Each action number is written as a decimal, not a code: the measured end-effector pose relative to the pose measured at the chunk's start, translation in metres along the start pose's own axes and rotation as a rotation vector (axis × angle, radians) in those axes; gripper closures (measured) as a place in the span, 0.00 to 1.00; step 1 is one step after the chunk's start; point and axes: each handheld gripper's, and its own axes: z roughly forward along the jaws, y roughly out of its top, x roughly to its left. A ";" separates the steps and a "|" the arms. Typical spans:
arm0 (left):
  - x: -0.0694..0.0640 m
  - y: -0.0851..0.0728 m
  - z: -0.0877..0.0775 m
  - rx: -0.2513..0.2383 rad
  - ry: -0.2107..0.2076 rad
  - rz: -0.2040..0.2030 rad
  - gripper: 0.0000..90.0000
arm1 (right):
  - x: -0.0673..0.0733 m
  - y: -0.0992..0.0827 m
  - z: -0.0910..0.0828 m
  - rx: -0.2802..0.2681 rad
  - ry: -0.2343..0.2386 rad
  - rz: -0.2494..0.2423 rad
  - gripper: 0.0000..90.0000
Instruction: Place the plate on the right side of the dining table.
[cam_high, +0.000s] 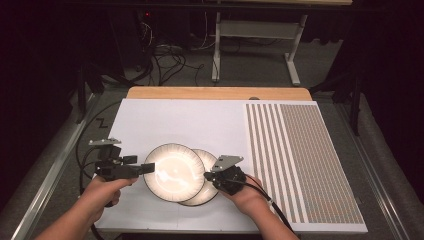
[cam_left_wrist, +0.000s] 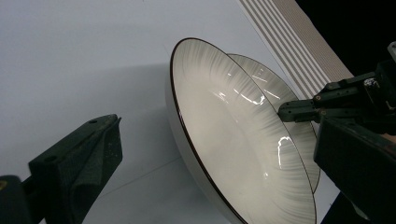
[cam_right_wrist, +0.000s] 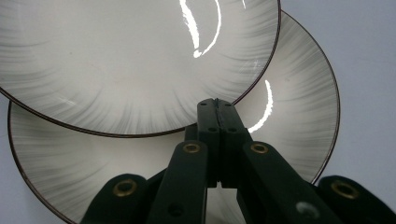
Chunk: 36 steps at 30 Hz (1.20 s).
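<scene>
separating two stacked plates on white mat (cam_high: 150, 120). upper plate (cam_high: 174, 171) overlaps lower plate (cam_high: 206, 192), offset toward left, tilted up on lower one's rim. left gripper (cam_high: 148, 168) jaws spread wide at upper plate's left rim, not clamped. right gripper (cam_right_wrist: 217, 103) jaws pressed together, tips at seam where upper rim crosses lower plate (nothing seen between them). advice: close left jaws square on rim first, lift slowly, keep right tips pinning lower plate so it does not drag. glaze looks slippery.
</scene>
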 end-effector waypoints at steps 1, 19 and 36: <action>0.001 0.001 0.000 0.007 -0.003 -0.009 0.02 | 0.000 0.000 0.000 0.002 -0.001 0.000 1.00; 0.010 0.007 0.006 0.161 -0.030 -0.147 0.04 | 0.000 0.000 0.000 -0.002 0.001 -0.001 1.00; 0.017 0.004 0.027 0.280 -0.089 -0.224 0.17 | 0.000 0.001 0.000 0.000 0.002 -0.003 1.00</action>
